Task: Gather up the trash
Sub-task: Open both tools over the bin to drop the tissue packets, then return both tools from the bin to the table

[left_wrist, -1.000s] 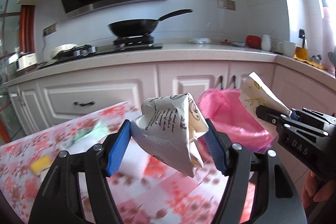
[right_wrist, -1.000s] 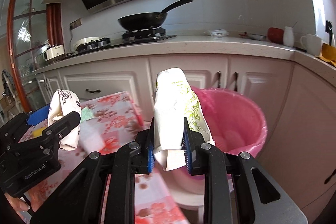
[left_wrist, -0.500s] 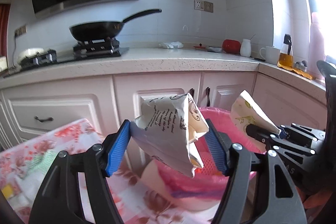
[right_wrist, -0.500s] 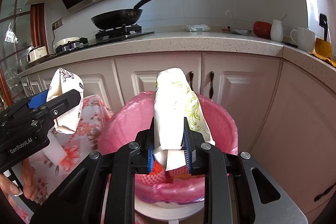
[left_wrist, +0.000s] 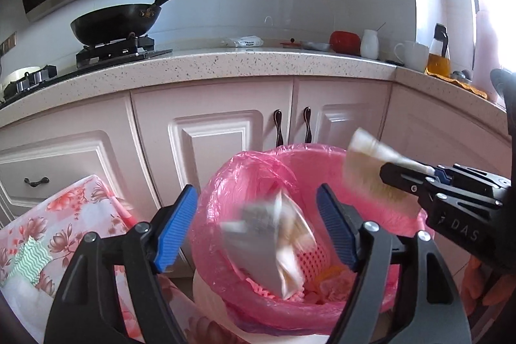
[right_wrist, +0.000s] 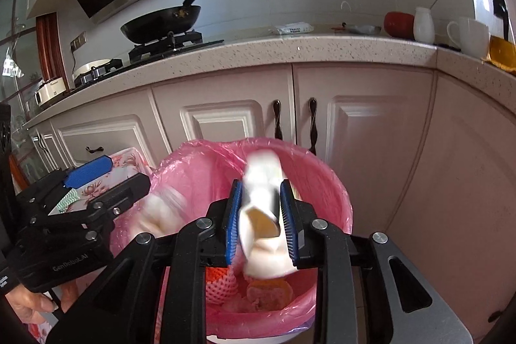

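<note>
you had both grippers over the pink-lined bin point(left_wrist: 380, 163) when this was taken, where a second earlier they were above the floral tabletop point(left_wrist: 64, 215) short of it. the left gripper point(left_wrist: 258, 231) had just been opening: its blue pads point(left_wrist: 175, 228) stood clear on both sides of the crumpled printed wrapper point(left_wrist: 271, 244), which was blurred and lower between the jaws than half a second before, so i judge it released and falling into the bin. nothing was pressed between those jaws.

the right gripper point(right_wrist: 260, 215) had also just begun to open. the folded white wrapper point(right_wrist: 262, 202) was still between its jaws, blurred, with its lower end hanging below the pads over the bin's mouth. the pads appeared no longer to pinch it firmly; i judge it slipping free, though contact on one side cannot be ruled out.

the bin already held orange scraps and a foam net point(right_wrist: 222, 282) at the bottom.

finding: both pieces were directly above the liner, not its rim, so the drops look likely to land inside. a green-striped scrap point(left_wrist: 29, 260) remained on the tabletop, so collection was not finished.
</note>
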`<action>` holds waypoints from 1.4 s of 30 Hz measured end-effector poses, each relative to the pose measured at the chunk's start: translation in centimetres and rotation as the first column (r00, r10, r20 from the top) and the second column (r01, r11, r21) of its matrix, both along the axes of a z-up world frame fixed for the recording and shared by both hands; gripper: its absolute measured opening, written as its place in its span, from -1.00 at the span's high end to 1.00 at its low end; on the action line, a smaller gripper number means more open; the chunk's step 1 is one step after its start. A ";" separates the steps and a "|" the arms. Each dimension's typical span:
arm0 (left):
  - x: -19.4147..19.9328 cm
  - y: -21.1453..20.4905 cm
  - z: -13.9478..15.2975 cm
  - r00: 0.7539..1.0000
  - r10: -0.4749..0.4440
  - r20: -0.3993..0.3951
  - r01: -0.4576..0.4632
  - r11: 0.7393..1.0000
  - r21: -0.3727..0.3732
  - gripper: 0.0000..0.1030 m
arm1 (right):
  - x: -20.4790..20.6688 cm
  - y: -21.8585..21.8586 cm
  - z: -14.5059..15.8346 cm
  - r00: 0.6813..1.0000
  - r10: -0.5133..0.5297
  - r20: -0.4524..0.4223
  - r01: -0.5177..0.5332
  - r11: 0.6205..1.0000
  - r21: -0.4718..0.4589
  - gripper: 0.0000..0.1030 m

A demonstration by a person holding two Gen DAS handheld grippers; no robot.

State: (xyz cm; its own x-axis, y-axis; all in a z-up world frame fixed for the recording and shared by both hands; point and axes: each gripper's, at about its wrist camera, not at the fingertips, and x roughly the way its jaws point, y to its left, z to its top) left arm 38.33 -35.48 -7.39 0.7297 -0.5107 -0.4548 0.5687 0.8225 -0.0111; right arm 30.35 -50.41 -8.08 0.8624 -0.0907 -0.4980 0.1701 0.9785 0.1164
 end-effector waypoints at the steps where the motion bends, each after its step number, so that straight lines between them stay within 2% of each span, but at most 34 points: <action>1: 0.0 0.2 -0.1 1.000 0.001 -0.001 -0.001 1.000 -0.001 -0.46 | 0.0 -0.1 -0.2 1.000 -0.003 -0.004 0.003 1.000 0.008 0.43; 2: 0.0 0.4 -0.1 1.000 0.001 0.001 -0.001 1.000 -0.003 -0.51 | -0.1 -0.2 -0.4 1.000 -0.007 -0.005 0.007 1.000 0.007 0.36; 7: -0.5 1.9 0.1 0.999 0.033 -0.003 -0.033 0.999 -0.004 -0.55 | -1.3 0.0 -0.2 1.000 -0.015 0.002 0.015 1.000 0.011 0.35; 11: -1.6 3.4 0.5 0.998 0.061 0.015 -0.061 0.998 0.001 -0.70 | -2.7 0.5 0.5 1.000 -0.015 0.017 0.015 1.000 0.010 0.32; 17: -4.0 6.0 1.3 0.991 0.126 0.041 -0.127 0.992 0.029 -0.89 | -4.7 2.8 1.6 0.999 -0.009 0.041 0.010 1.000 -0.014 0.01; 19: -5.0 7.1 1.4 0.989 0.140 0.047 -0.142 0.989 0.033 -0.90 | -5.3 3.8 1.9 0.999 0.000 0.048 0.000 1.000 -0.016 -0.02; 21: -6.1 8.3 1.6 0.986 0.157 0.055 -0.159 0.986 0.041 -0.90 | -6.0 5.0 2.2 0.998 0.010 0.054 -0.009 1.000 -0.016 -0.14; 26: -8.3 11.6 1.8 0.975 0.209 0.069 -0.213 0.976 0.047 -0.90 | -6.8 8.1 2.2 0.997 0.059 0.052 -0.058 0.998 -0.014 -0.20; 31: -10.7 16.8 1.2 0.952 0.298 0.070 -0.302 0.952 0.054 -0.90 | -7.0 11.8 1.4 0.993 0.116 0.032 -0.117 0.993 0.006 -0.22; 42: -15.4 28.4 0.1 0.874 0.483 0.053 -0.485 0.875 0.013 -0.90 | -7.1 20.6 -1.3 0.968 0.248 -0.041 -0.247 0.969 0.025 -0.33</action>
